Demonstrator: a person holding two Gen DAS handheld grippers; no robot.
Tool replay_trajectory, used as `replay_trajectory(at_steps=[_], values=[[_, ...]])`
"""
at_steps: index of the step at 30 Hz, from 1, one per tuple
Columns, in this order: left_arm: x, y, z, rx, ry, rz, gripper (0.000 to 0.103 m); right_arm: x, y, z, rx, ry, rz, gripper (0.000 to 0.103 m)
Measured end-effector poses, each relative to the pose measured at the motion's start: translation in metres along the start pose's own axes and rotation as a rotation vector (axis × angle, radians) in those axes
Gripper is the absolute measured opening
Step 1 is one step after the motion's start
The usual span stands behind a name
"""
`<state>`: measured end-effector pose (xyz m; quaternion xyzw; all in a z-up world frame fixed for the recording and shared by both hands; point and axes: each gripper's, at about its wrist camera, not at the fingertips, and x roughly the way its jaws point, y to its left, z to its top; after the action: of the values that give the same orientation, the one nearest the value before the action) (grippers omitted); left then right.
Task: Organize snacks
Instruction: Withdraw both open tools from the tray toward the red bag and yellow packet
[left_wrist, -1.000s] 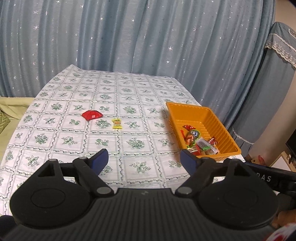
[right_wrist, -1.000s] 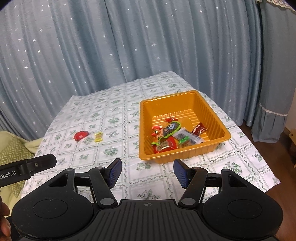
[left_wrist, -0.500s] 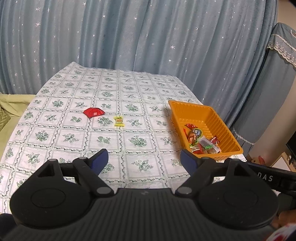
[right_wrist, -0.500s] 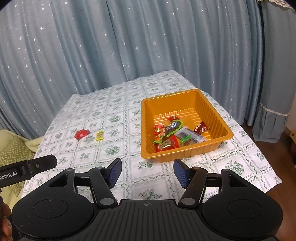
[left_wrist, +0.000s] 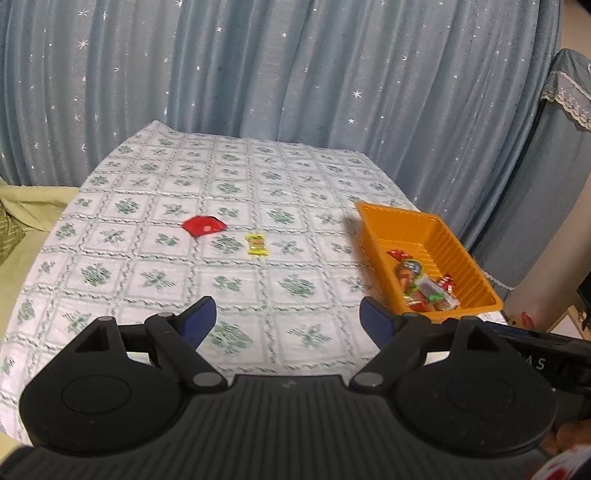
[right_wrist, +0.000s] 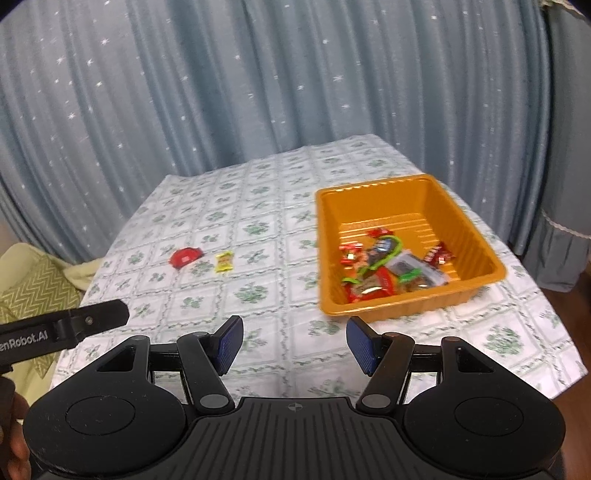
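A red snack packet (left_wrist: 203, 225) (right_wrist: 185, 256) and a small yellow wrapped candy (left_wrist: 256, 243) (right_wrist: 224, 261) lie side by side on the patterned tablecloth, left of an orange tray (left_wrist: 376, 236) (right_wrist: 406, 195). Several wrapped snacks (left_wrist: 424, 288) (right_wrist: 384, 266) sit in the tray's near half. My left gripper (left_wrist: 288, 321) hovers open over the near part of the table, nothing between its blue pads. My right gripper (right_wrist: 294, 341) is open too, empty, near the tray's front left corner. Both loose snacks lie well ahead of the fingers.
The table (left_wrist: 147, 280) is covered with a white cloth with green flower squares. Blue starred curtains (left_wrist: 295, 74) hang behind and to the right. A yellow-green cushion (right_wrist: 33, 291) lies off the left edge. The other gripper's body (right_wrist: 62, 325) shows at the left.
Both grippers have drawn back from the table a little, so the tray and loose snacks look smaller and farther off. Their jaws stay as wide as before.
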<state>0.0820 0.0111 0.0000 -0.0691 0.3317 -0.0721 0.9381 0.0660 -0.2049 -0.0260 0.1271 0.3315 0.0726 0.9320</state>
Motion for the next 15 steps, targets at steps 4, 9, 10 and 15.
replay_trajectory(at_steps=[4, 9, 10, 15], values=[[0.007, 0.019, 0.01, 0.015, -0.002, 0.023, 0.083, 0.013, 0.017, 0.005, -0.025, 0.002, 0.028, 0.062], [0.027, 0.046, 0.026, 0.041, 0.011, 0.042, 0.083, 0.035, 0.039, 0.014, -0.058, -0.002, 0.053, 0.062], [0.032, 0.051, 0.028, 0.045, 0.014, 0.045, 0.083, 0.041, 0.043, 0.016, -0.063, -0.001, 0.057, 0.062], [0.062, 0.076, 0.042, 0.058, 0.032, 0.043, 0.083, 0.076, 0.056, 0.025, -0.077, 0.005, 0.071, 0.062]])
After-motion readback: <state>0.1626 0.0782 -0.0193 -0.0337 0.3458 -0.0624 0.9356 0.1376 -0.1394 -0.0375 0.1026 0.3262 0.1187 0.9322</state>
